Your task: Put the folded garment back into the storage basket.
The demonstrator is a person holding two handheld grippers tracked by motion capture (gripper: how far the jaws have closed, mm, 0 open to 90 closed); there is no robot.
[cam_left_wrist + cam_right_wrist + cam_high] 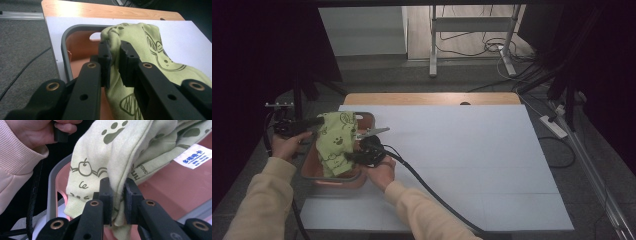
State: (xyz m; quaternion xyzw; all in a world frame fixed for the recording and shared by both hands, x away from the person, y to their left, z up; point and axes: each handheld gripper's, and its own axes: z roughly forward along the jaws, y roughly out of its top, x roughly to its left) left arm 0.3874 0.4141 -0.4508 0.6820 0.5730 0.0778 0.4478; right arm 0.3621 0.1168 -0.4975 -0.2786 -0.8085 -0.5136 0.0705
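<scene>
The left gripper point(115, 56) has its two black jaws pinched together on a fold of a light green cloth point(140, 47), the fabric bunching up between the pads. The right gripper point(117, 195) is likewise clamped on the cloth point(107, 157), holding a hanging edge of it with only a narrow gap between the jaws, packed with fabric.

From the high view, the left gripper point(314, 122) holds the cloth point(334, 142) at its far upper corner, and the right gripper point(357, 156) holds it lower down on the opposite side, so the cloth is stretched between the two, lifted above a tray point(368, 118). The cloth is printed with dark paw marks and cartoon outlines, and a white label point(195, 156) with blue writing is sewn to it.

The tray point(65, 42) is reddish-brown inside with a grey rim. It sits at the left edge of a white sheet point(462, 160) that covers most of the tabletop; a strip of bare wood point(432, 98) shows along the far edge. A person's hands in pale sleeves point(262, 200) hold both grippers, and a black cable point(432, 192) trails from the right one toward the near edge.
</scene>
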